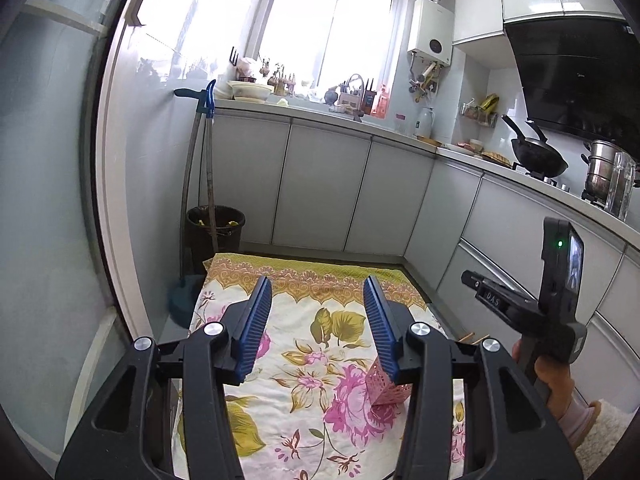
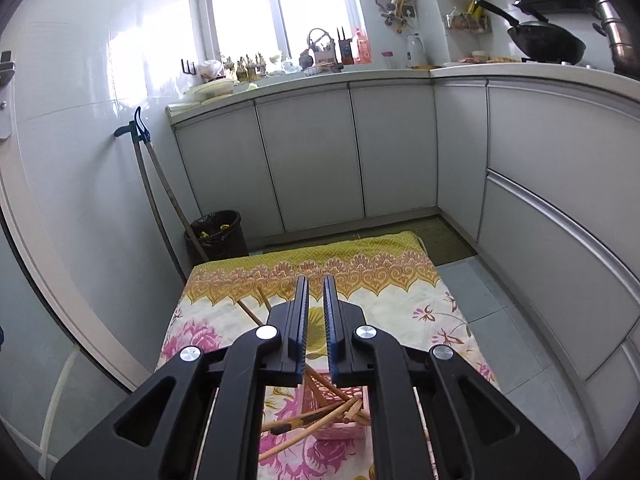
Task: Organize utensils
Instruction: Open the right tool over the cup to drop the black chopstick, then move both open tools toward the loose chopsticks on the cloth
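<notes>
In the left wrist view the left gripper point(image 1: 318, 294) fills the lower half of the frame, pointing forward and somewhat down over a floral cloth point(image 1: 304, 320) spread on the floor; its blue pads point(image 1: 256, 320) stand well apart with nothing between them, so the jaws are open and empty. Low and right of centre, partly hidden behind the right-hand pad, a pink basket point(image 1: 386, 392) sits on the cloth. At the right edge of that frame a hand point(image 1: 550, 376) grips the handle of the right gripper, whose black body rises with a green light lit near its top; its fingertips are out of sight there. In the right wrist view the right gripper point(image 2: 316, 292) sits at lower centre, also tilted somewhat down toward the cloth point(image 2: 400, 308), its pads point(image 2: 302, 312) drawn almost together with only a thin gap and nothing caught in it: the jaws are closed and empty. Just below them, at bottom centre, the basket point(image 2: 340, 432) holds several chopsticks point(image 2: 320, 420) that jut out toward the lower left. Two more sticks point(image 2: 256, 312) lie on the cloth left of centre, apart from the basket. A dark bin point(image 2: 218, 234) stands against the cabinets at middle left.
</notes>
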`<state>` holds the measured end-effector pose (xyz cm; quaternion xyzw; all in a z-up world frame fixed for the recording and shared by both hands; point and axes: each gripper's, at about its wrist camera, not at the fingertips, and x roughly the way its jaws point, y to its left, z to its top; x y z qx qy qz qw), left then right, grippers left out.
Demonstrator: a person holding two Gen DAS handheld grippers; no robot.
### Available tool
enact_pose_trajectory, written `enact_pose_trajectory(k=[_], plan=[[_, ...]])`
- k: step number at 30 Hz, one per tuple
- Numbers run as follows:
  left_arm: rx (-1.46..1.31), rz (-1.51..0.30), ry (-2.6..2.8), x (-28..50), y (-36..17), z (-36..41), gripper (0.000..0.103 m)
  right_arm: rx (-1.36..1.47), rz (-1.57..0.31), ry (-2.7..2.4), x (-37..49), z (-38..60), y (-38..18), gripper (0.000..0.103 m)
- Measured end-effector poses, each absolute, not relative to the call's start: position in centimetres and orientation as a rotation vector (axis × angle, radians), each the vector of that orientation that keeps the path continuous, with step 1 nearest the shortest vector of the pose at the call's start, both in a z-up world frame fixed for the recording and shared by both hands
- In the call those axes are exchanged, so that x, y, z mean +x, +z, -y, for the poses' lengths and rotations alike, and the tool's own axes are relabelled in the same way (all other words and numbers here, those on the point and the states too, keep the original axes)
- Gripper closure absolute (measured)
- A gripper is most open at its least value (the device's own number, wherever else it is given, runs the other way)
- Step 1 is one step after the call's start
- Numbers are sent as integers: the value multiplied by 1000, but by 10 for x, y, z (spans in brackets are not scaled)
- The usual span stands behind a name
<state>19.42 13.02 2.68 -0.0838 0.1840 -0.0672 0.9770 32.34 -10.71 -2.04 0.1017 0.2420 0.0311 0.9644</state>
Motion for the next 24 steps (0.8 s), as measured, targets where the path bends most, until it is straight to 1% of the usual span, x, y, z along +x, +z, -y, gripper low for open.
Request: enact_pose_trajectory(k=[3, 5, 6, 7, 8, 9, 10, 11, 12, 13, 14, 16, 20, 22, 24], plan=[[-181, -365, -142, 191, 29, -134, 58, 250, -473, 89, 309, 111, -15, 94], [-180, -368, -152, 189, 29, -134, 54, 269, -438, 107, 294, 115, -4, 93], [-181, -368, -157, 186, 29, -133, 52, 284, -418, 115, 283, 119, 1, 90], [-177, -366, -162, 184, 30, -131, 45, 309, -393, 129, 271, 123, 6, 71], [-172, -363, -172, 181, 32, -130, 40, 344, -355, 142, 258, 129, 10, 43], [-168, -355, -183, 178, 34, -128, 37, 380, -307, 142, 241, 136, 13, 33], [-161, -345, -195, 172, 36, -125, 28, 413, -259, 129, 222, 144, 15, 14], [-150, -333, -213, 167, 39, -120, 19, 439, -221, 118, 206, 151, 16, 8], [-134, -323, -233, 162, 41, -114, 15, 454, -199, 102, 191, 159, 14, 7], [-111, -316, -256, 156, 43, -107, 9, 465, -195, 80, 177, 167, 12, 7], [-85, -313, -285, 151, 45, -99, 7, 476, -202, 58, 165, 175, 7, 7], [-41, -338, -368, 142, 43, -81, 7, 495, -238, -15, 145, 193, -9, 7], [57, -468, -558, 139, 24, -36, 7, 491, -399, -254, 123, 229, -56, 7], [120, -589, -668, 146, 2, -6, 7, 477, -520, -343, 123, 247, -86, 7], [191, -711, -738, 158, -24, 28, 7, 528, -638, -362, 126, 267, -114, 7]])
